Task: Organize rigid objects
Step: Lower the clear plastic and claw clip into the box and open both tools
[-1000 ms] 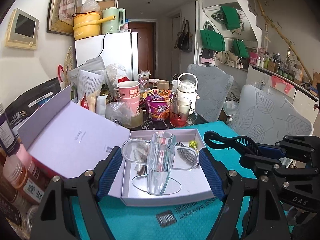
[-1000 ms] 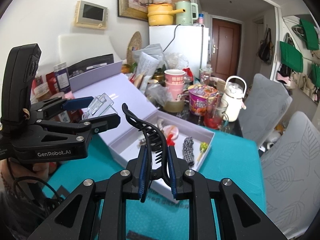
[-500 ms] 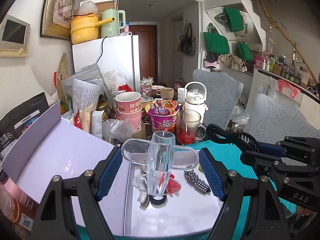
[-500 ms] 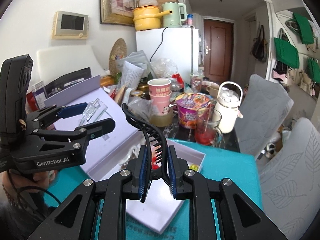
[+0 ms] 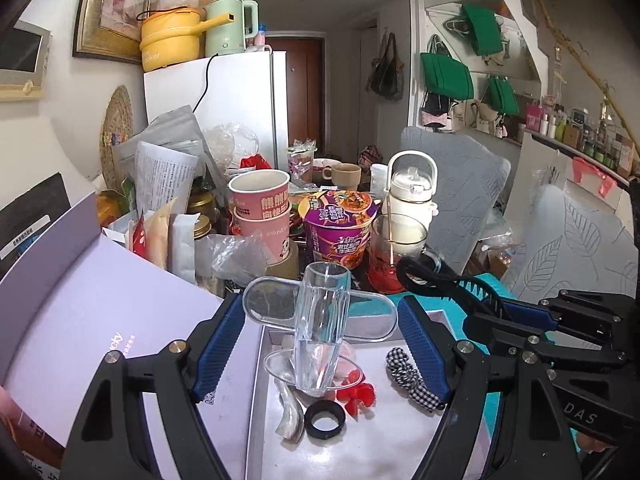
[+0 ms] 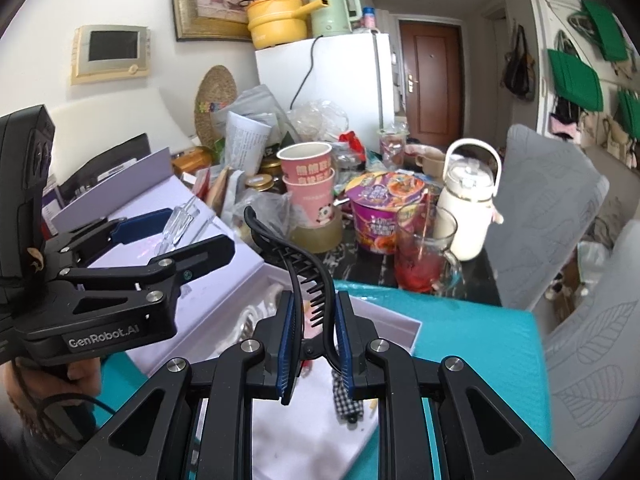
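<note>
Left gripper (image 5: 320,332) jaws gripping clear clip (image 5: 320,320) crosswise between them. Right gripper (image 6: 316,336) jaws clamping black claw clip (image 6: 296,264), teeth jutting ahead.

My count: two claws (image 5: 320,340) (image 6: 314,344), two hair clips, one clear (image 5: 320,320), one black (image 6: 296,264). Two stacked pink cups (image 5: 262,216), one noodle bowl (image 5: 340,228), one white box (image 5: 360,440).

A lived-in home: a white fridge (image 5: 240,100) topped with a yellow pot (image 5: 170,40) and kettle (image 5: 228,26), green bags (image 5: 446,76) hung on the wall, a cluttered bench (image 6: 460,320).
</note>
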The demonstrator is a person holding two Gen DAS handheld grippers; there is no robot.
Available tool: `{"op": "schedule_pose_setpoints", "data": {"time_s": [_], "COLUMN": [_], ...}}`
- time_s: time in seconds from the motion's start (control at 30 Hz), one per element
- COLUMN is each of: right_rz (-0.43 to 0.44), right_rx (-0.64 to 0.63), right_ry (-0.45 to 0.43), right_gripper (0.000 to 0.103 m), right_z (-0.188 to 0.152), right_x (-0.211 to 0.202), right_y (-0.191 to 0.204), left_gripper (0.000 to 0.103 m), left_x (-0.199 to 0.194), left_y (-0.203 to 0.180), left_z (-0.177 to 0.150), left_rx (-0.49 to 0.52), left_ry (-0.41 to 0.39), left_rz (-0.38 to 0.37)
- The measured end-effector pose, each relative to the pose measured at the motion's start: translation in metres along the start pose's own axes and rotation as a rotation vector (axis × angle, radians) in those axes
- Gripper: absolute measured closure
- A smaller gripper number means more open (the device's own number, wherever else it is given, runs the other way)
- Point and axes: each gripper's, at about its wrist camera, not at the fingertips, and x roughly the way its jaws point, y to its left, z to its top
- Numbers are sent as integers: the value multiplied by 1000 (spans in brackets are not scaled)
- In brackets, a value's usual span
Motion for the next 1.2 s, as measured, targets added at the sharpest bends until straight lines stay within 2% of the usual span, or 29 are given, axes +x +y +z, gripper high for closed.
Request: {"op": "schedule_pose_setpoints", "data": {"time_s": [0.4, 0.73, 0.97, 1.2], "right_rz": [-22, -43, -66, -49], "right_rx": [2, 3, -8, 21], "right_ry": [122, 192, 245, 281], "right_gripper": [83, 83, 83, 83], "right_z": [-12, -21, -30, -35], "right_x": [39, 60, 78, 89], "right_y": [-16, -22, -22, -27], "left_gripper": [24, 24, 24, 24], "left_x": [47, 77, 95, 106], "left_y": [-6, -8, -12, -14], "left_z": [-18, -34, -45, -55], "left_rx": [10, 30, 18, -1], "left_ry": [115, 190, 256, 310], "left_rz": [20, 43, 2, -21]}}
